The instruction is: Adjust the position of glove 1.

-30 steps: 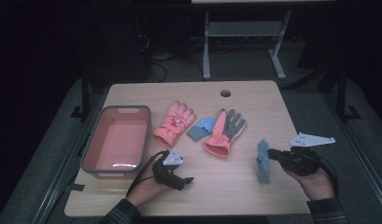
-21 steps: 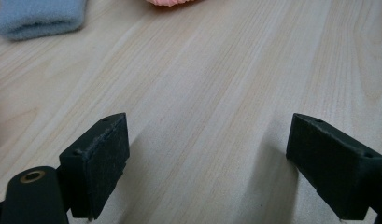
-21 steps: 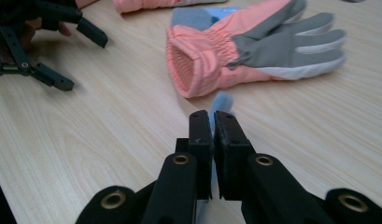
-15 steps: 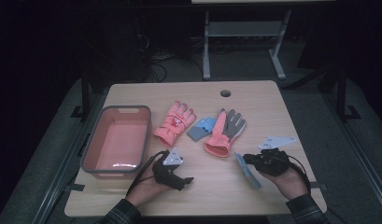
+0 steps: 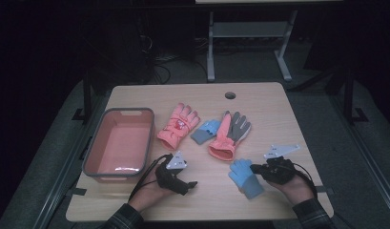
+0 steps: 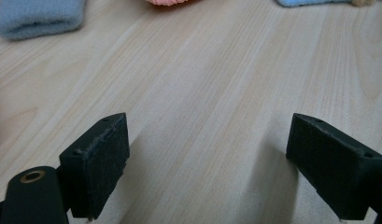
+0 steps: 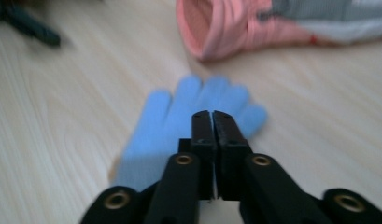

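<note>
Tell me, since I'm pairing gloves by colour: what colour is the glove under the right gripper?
Light blue; the glove shows best in the right gripper view.

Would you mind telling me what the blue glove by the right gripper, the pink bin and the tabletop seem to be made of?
The blue glove looks like soft knit or fleece: matte, limp and flat, though blur hides the weave. The pink bin seems moulded plastic, with a grey rim and a glossy glint on its floor. The tabletop shows pale wood grain, possibly laminate.
</note>
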